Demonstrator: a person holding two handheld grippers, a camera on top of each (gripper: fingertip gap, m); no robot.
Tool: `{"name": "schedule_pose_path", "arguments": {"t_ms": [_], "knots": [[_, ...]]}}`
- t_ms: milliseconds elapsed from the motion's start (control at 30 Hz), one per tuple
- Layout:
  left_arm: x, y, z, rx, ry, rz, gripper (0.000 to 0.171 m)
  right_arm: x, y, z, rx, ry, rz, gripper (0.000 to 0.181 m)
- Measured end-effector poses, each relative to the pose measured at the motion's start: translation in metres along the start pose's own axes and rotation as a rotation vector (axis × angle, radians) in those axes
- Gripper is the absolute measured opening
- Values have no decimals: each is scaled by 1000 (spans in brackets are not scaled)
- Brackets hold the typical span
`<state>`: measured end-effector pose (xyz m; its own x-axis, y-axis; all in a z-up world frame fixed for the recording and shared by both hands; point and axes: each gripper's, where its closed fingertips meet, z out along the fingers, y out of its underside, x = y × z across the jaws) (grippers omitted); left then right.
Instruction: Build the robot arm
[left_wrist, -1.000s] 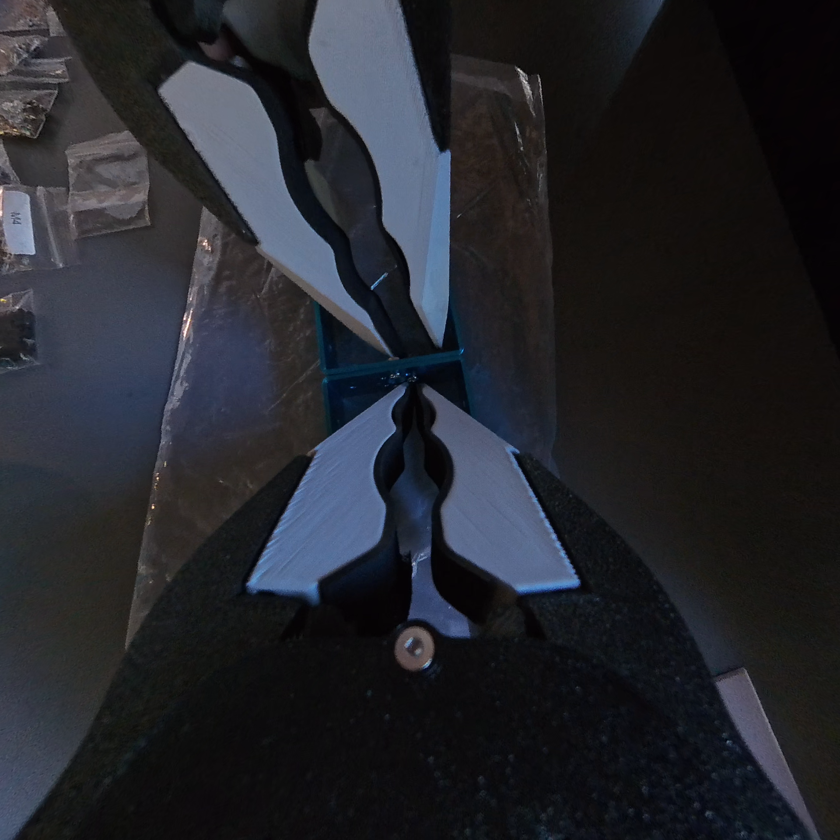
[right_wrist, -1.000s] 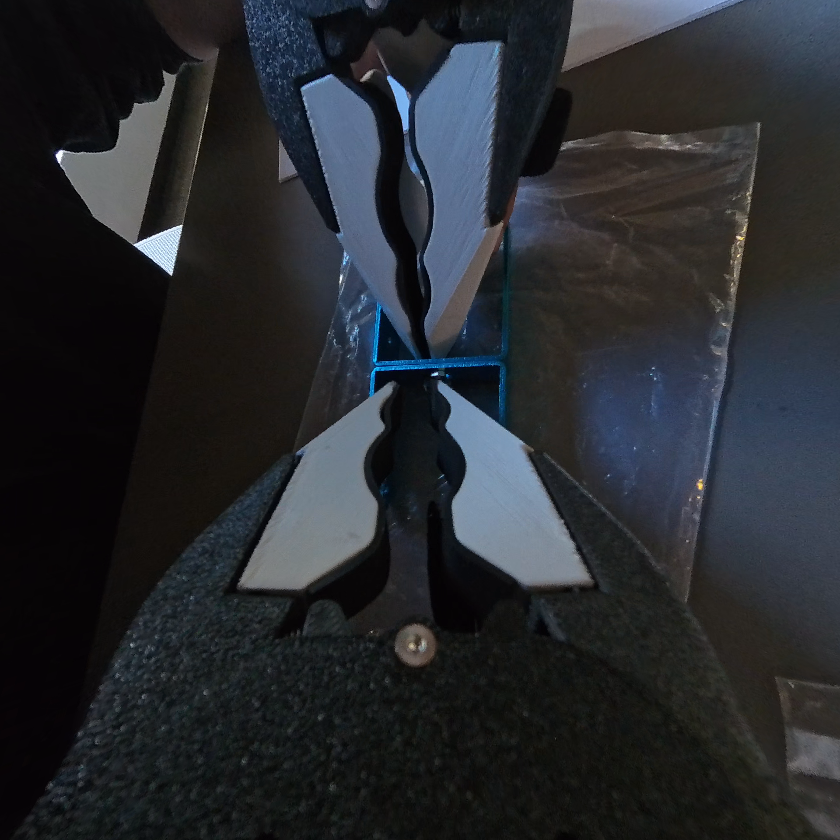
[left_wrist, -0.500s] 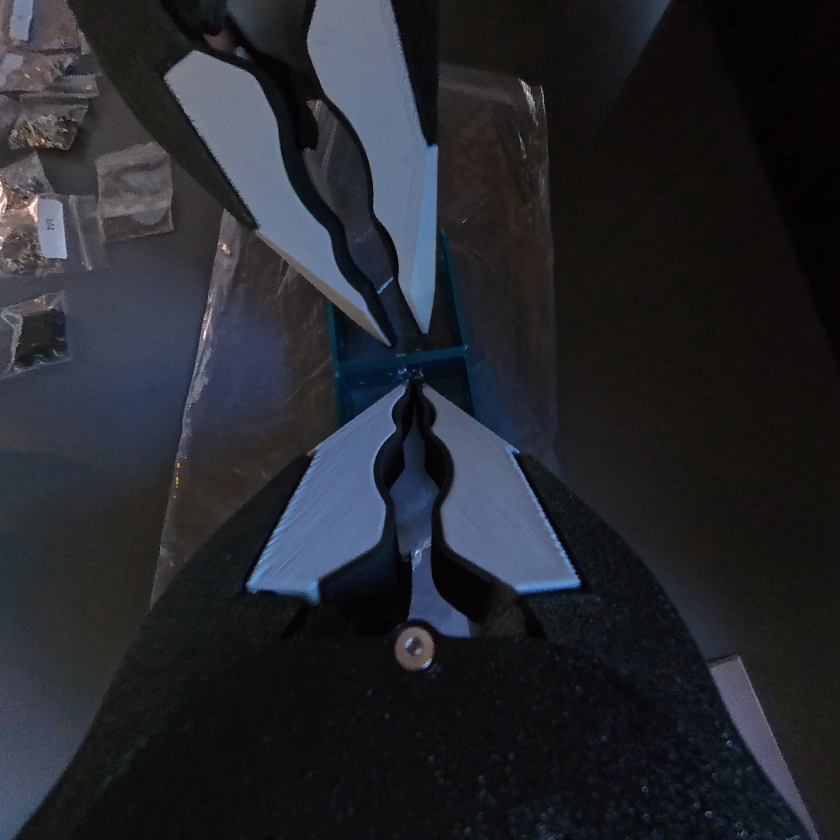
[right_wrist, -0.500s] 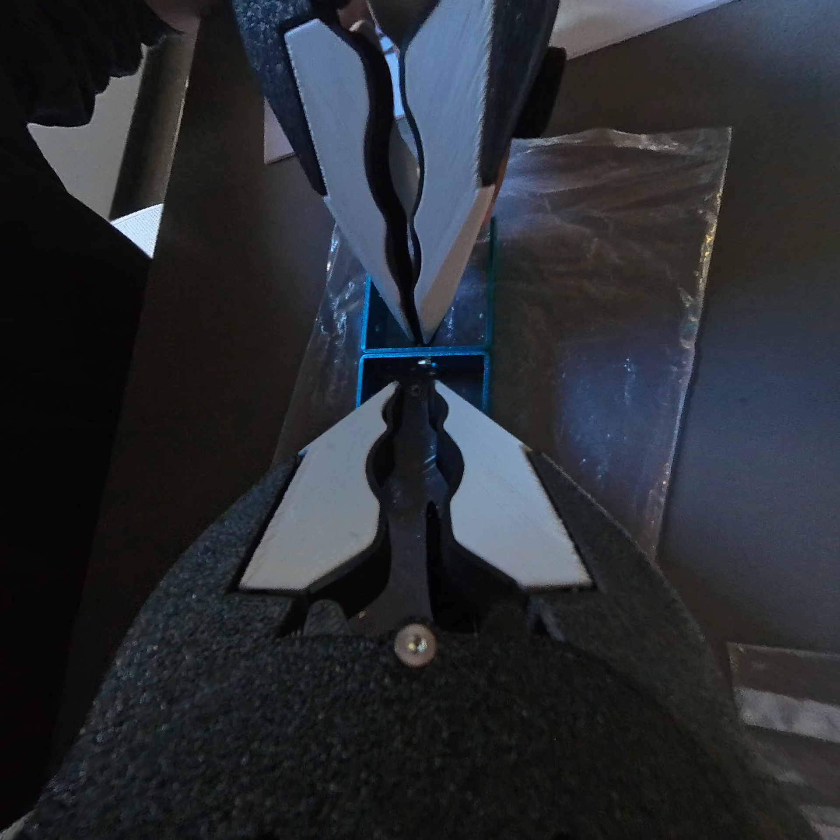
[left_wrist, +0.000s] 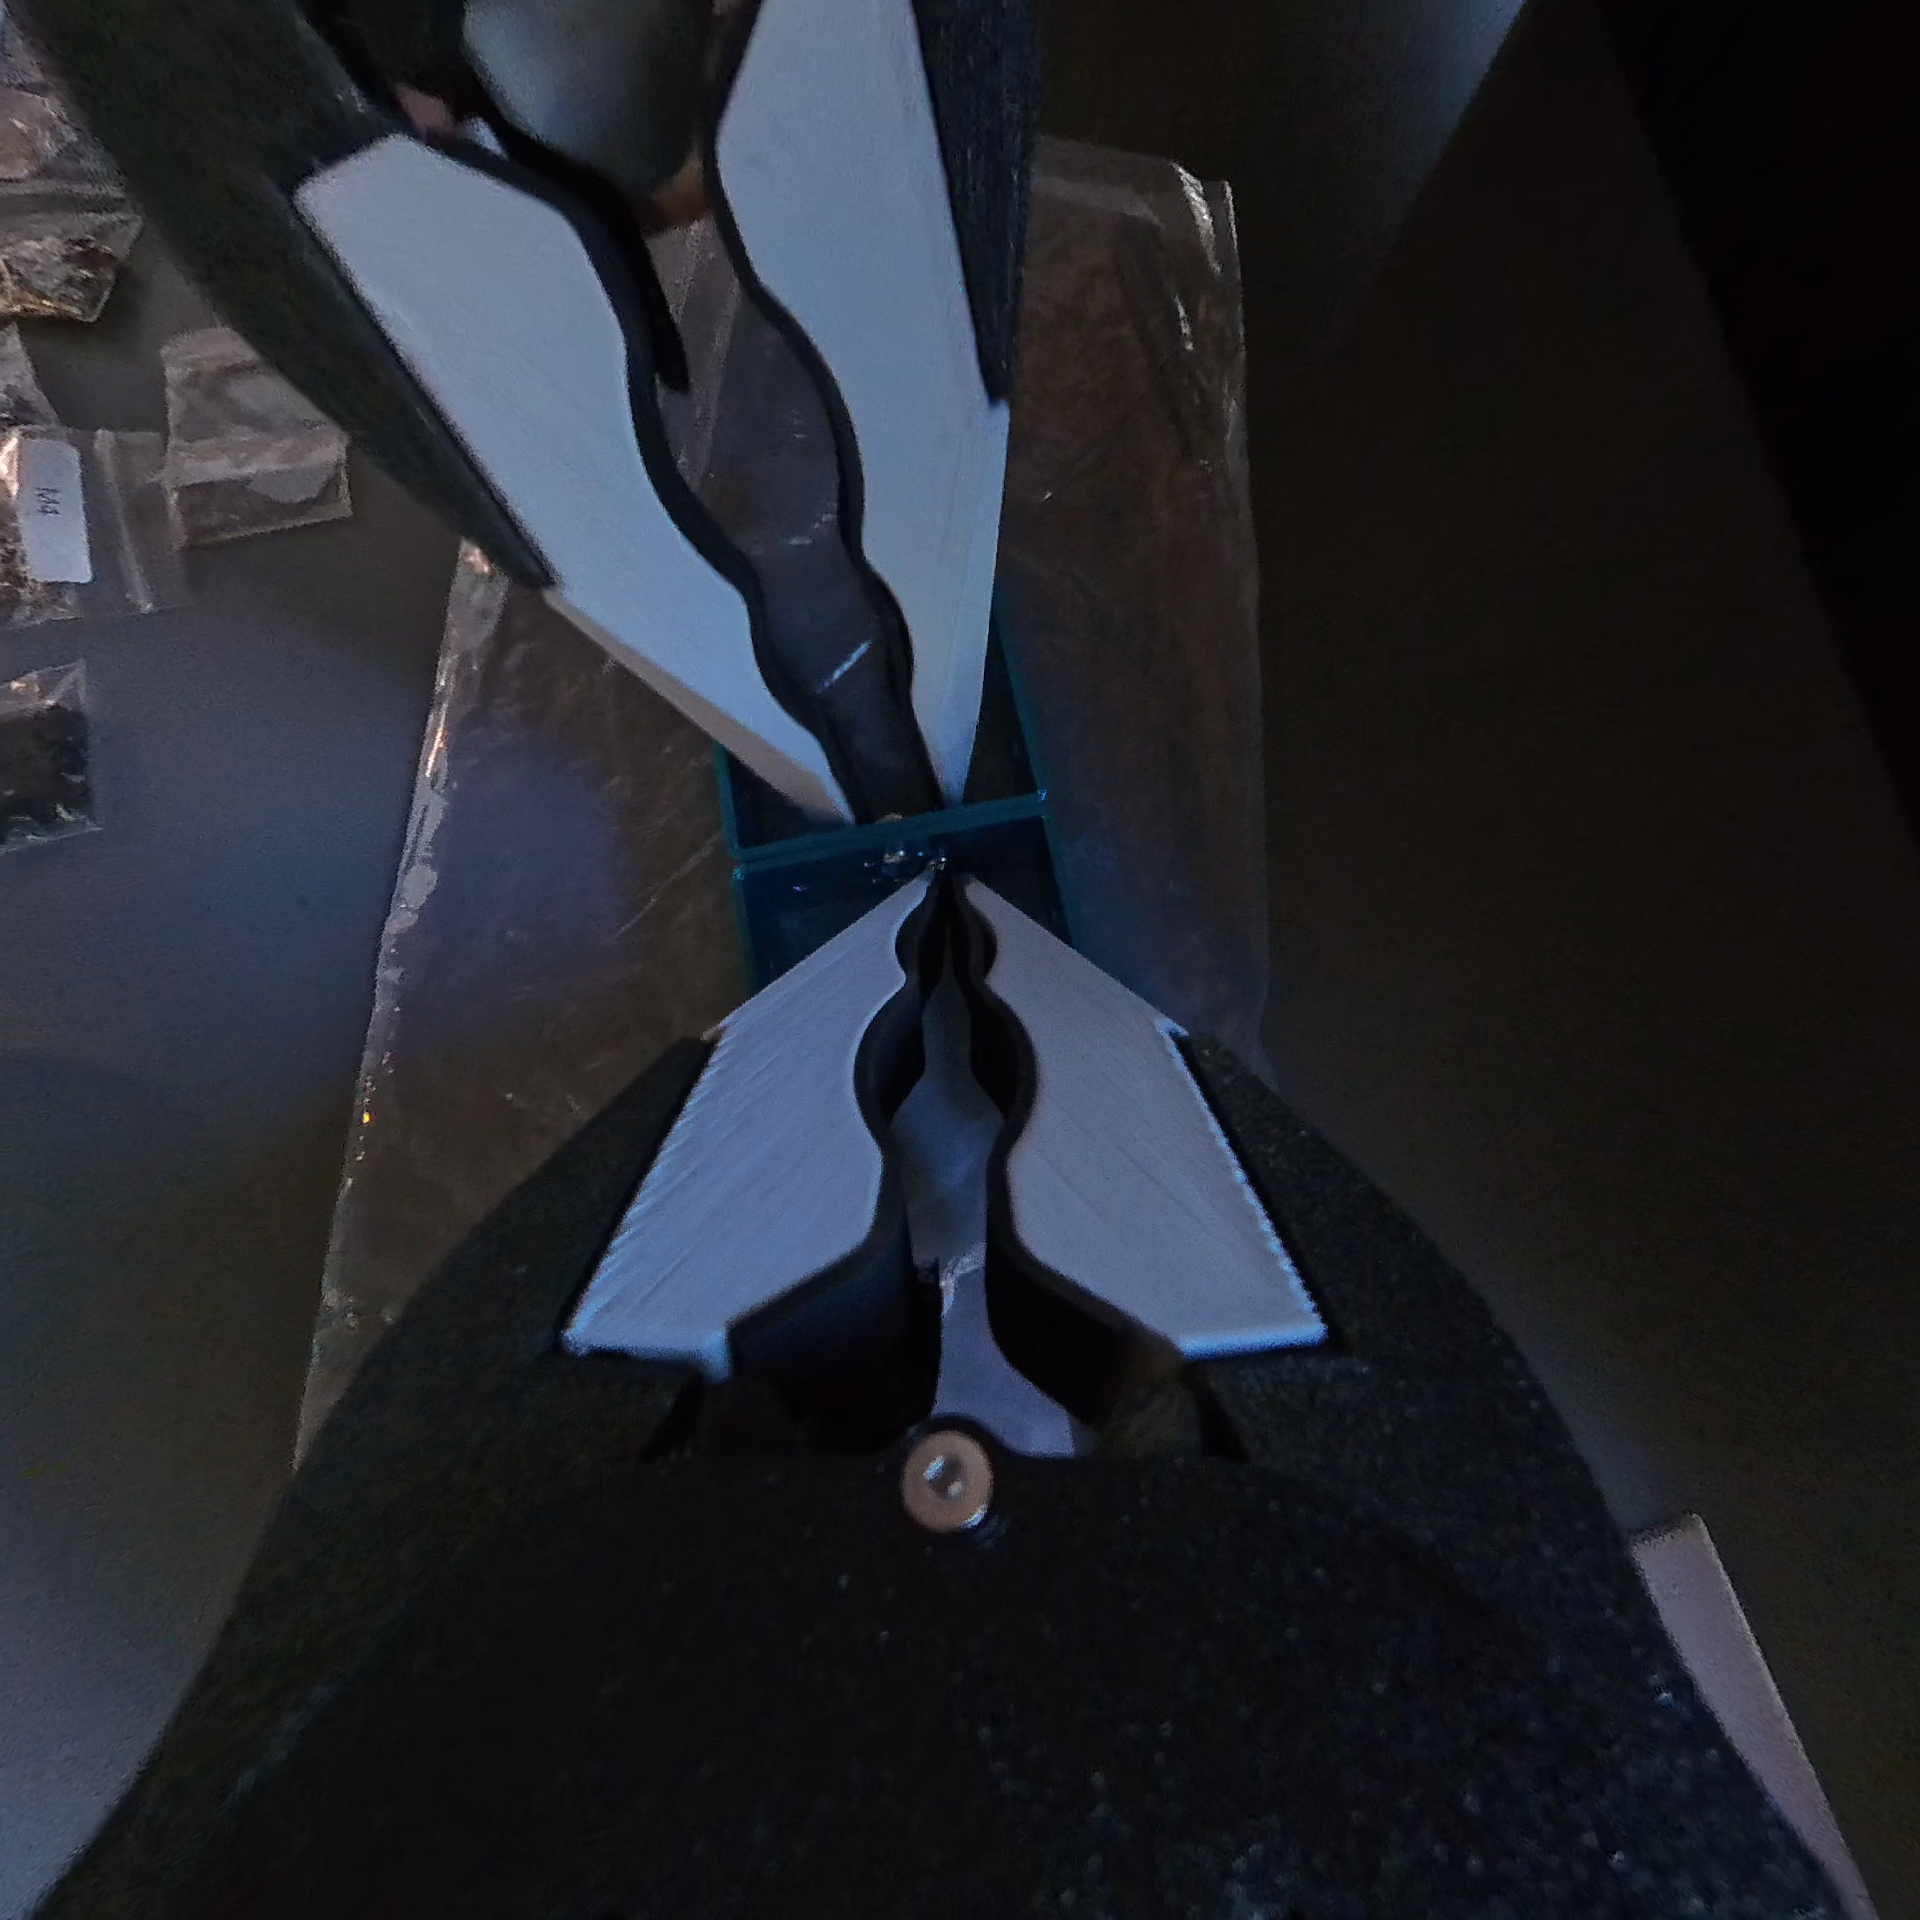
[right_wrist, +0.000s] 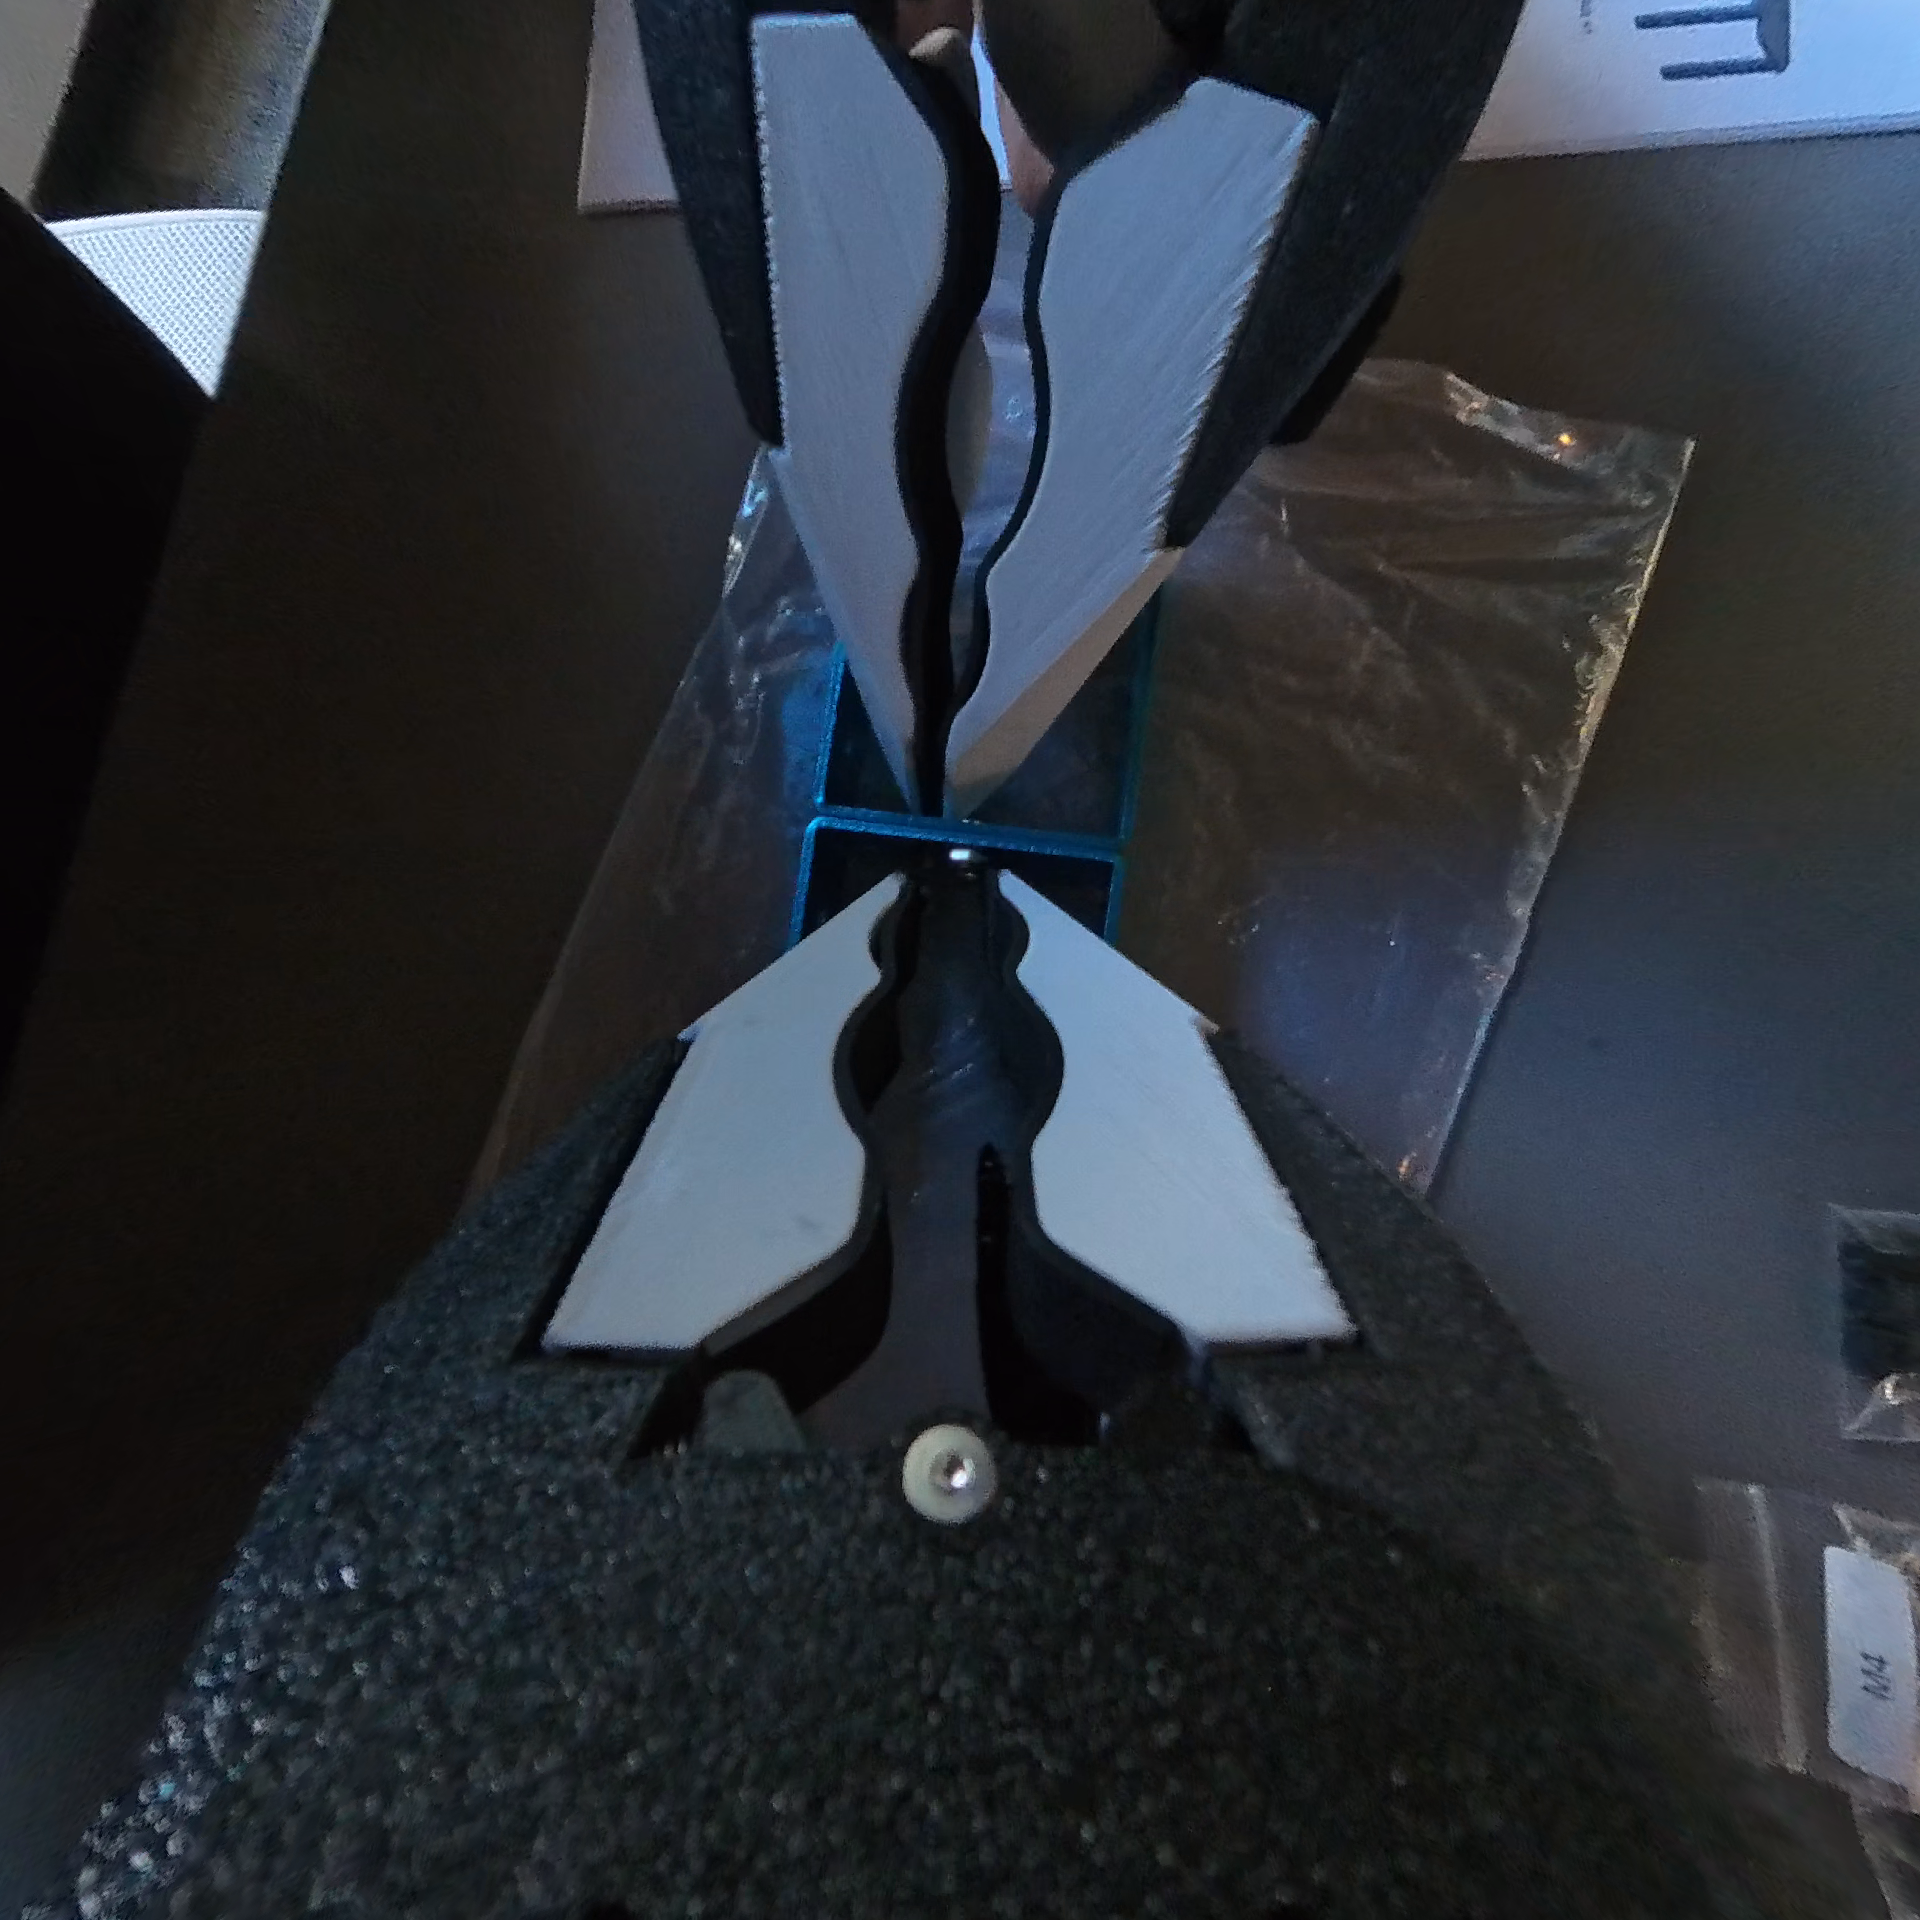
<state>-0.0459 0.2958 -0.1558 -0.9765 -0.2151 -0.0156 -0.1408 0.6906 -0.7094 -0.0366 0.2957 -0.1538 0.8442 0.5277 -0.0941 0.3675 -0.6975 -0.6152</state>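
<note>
Blue metal frame (left_wrist: 894, 836) lies on a clear plastic bag (left_wrist: 540, 935), its thin cross wall running sideways between my two grippers. My left gripper (left_wrist: 940, 883) meets that wall from one side, jaws nearly together on a tiny screw (right_wrist: 961, 855). My right gripper (right_wrist: 951, 883) faces it from the other side, tips slightly apart. Small parts bags (left_wrist: 249, 457) lie off to one side.

Left hand-held gripper (left_wrist: 940, 883), tips pinched together, meets the right hand-held gripper (left_wrist: 899, 805) over a teal frame (left_wrist: 894, 836) on a clear plastic bag (left_wrist: 540, 914).
</note>
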Motion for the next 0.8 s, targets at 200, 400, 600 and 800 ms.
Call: {"name": "schedule_pose_path", "arguments": {"t_ms": [200, 400, 600, 800], "knots": [[-2, -3, -16, 18, -18, 5, 0, -8, 9, -7, -21, -19, -33, 10], [-16, -13, -25, 98, -73, -50, 27, -8, 10, 0, -37, -16, -58, 9], [-17, -12, -16, 100, -66, -81, 34, -6, 6, 3, -8, -18, -48, 9], [-25, -9, -21, 96, -96, -97, 35, -6, 6, 6, -5, -20, -40, 9]]}}
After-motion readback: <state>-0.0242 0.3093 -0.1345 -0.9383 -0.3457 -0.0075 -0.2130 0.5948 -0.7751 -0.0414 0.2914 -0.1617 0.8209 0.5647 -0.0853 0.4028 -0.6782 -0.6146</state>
